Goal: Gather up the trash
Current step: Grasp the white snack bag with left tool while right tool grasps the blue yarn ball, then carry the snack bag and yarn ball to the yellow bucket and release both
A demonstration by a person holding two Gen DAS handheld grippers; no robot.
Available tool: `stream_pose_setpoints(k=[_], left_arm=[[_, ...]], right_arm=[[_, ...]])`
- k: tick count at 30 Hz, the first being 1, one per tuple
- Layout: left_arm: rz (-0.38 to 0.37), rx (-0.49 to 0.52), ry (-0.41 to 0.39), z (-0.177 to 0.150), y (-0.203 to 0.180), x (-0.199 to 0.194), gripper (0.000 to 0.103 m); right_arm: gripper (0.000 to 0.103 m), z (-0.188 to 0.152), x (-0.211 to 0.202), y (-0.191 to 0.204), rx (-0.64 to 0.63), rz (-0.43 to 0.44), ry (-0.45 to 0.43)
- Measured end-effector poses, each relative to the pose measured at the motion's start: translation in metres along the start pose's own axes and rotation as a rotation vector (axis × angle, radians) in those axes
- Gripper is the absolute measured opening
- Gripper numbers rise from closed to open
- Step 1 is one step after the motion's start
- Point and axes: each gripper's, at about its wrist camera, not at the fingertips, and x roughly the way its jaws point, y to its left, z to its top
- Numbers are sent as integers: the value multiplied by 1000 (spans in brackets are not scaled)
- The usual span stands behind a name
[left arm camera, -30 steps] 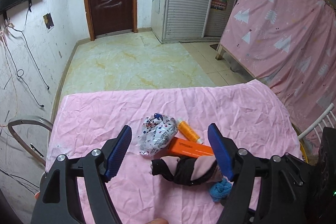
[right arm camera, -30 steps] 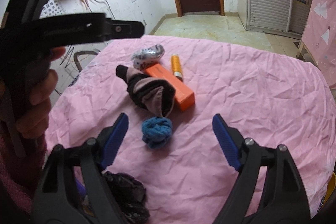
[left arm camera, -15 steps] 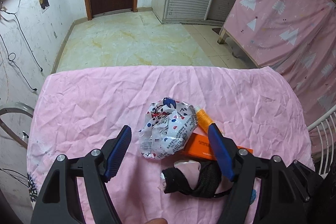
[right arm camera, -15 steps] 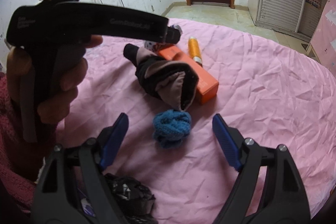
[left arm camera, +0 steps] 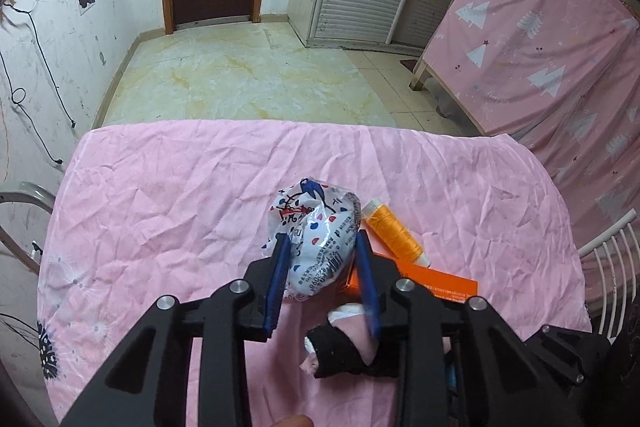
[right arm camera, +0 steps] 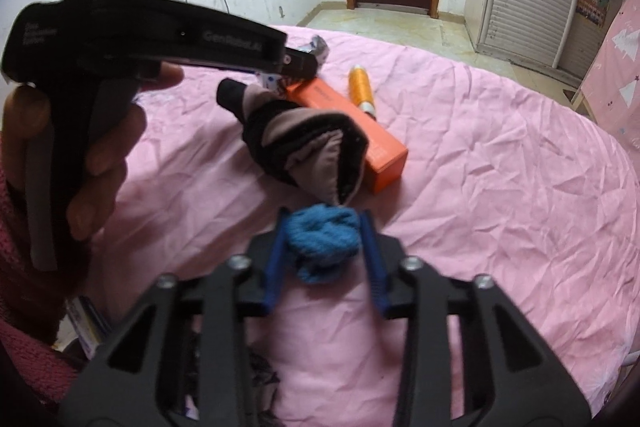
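Left gripper (left arm camera: 322, 251): blue pads closed against both flanks of a crumpled white printed plastic wrapper (left arm camera: 316, 233), glossy, lumpy, long axis running away from the camera, on the wrinkled pink tablecloth (left arm camera: 168, 195). Right gripper (right arm camera: 325, 233): jaws pinched onto a blue knitted yarn ball (right arm camera: 323, 241), soft, roundish. Just beyond: black-and-beige fabric glove (right arm camera: 300, 143), open cuff toward the ball; orange cardboard box (right arm camera: 344, 115) and orange thread spool (right arm camera: 361, 89), side by side, parallel.
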Motion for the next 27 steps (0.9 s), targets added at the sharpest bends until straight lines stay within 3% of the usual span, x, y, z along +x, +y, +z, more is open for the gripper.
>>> stream_pose_setpoints(k=[14,27], left_arm=[[30,15,-105,0,-15,-58,22],[12,162,-171,-11,-102,-99,22]], right_arm=[[29,-12,-45,-18,51,-5,-108],[30,-36,-101,-67,150,-54,-233]])
